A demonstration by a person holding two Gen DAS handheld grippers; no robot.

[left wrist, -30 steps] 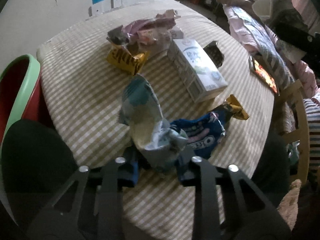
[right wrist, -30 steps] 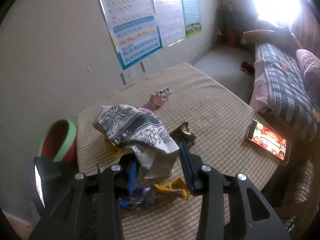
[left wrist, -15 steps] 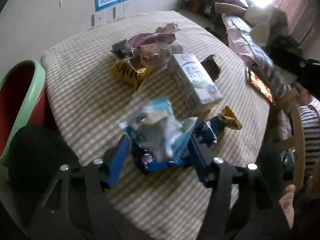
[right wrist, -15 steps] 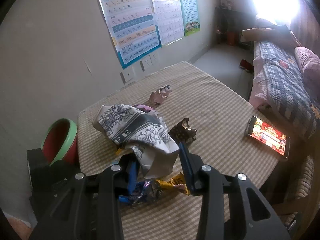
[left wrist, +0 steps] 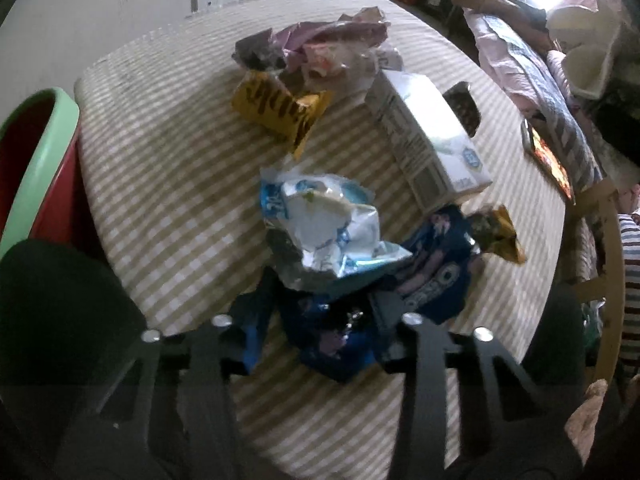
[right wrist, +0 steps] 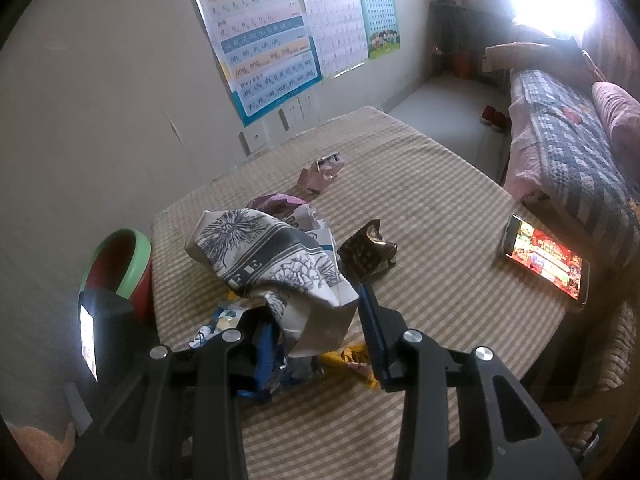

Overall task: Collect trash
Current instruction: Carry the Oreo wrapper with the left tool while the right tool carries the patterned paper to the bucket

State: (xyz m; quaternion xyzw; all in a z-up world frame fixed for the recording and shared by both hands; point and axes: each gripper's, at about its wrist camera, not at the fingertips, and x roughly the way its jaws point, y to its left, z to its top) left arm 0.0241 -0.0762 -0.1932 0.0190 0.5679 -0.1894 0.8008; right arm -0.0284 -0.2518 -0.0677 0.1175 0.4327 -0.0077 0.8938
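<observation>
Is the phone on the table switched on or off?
On. The phone lies flat near the edge of the table, and its screen glows with a bright red and yellow picture.

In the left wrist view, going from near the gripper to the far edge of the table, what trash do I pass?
Left gripper → dark blue cookie wrapper → crumpled light blue and silver bag → yellow snack wrapper → purple and pink wrapper pile. The white carton lies off to the right, spanning the middle stretch.
</observation>
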